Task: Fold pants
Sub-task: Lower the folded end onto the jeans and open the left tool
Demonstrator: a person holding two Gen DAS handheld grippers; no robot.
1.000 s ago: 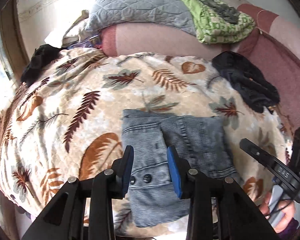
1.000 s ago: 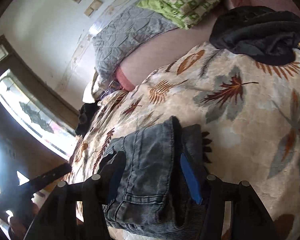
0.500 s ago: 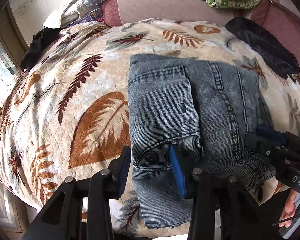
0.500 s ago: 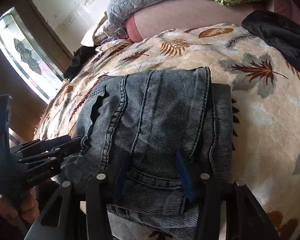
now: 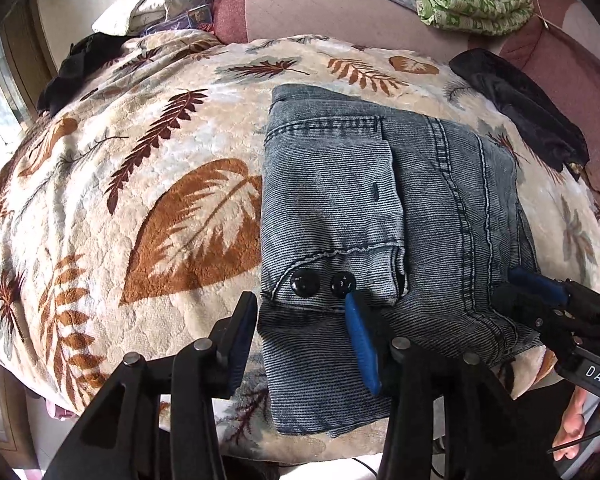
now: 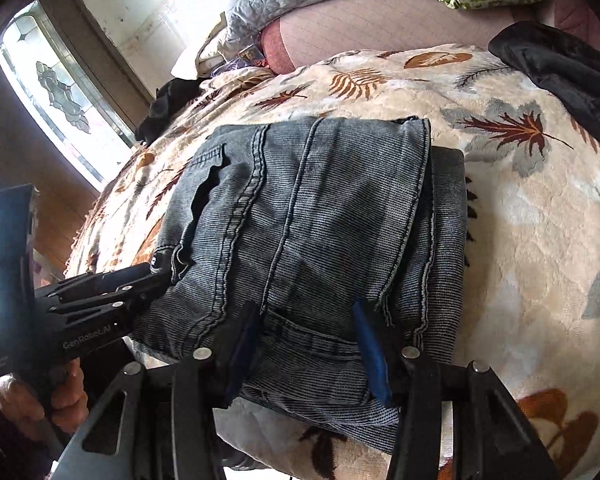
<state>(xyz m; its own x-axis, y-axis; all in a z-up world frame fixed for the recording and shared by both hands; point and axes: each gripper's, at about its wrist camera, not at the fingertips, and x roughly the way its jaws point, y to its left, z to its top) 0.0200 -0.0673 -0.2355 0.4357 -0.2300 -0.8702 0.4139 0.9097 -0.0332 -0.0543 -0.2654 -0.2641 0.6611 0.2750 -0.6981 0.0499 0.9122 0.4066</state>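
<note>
Both hand-held grippers, left and right, gaping, seemingly empty, over folded pants.

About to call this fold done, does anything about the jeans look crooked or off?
Mostly tidy. The folded jeans lie flat on the leaf-print blanket, but the layers are not flush: a lower layer sticks out past the top layer's right edge, and another strip juts out at the near end.

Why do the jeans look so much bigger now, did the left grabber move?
Yes. The left gripper came forward and down toward the folded jeans; against the leaf blanket, its open fingers now reach the two black buttons.
</note>
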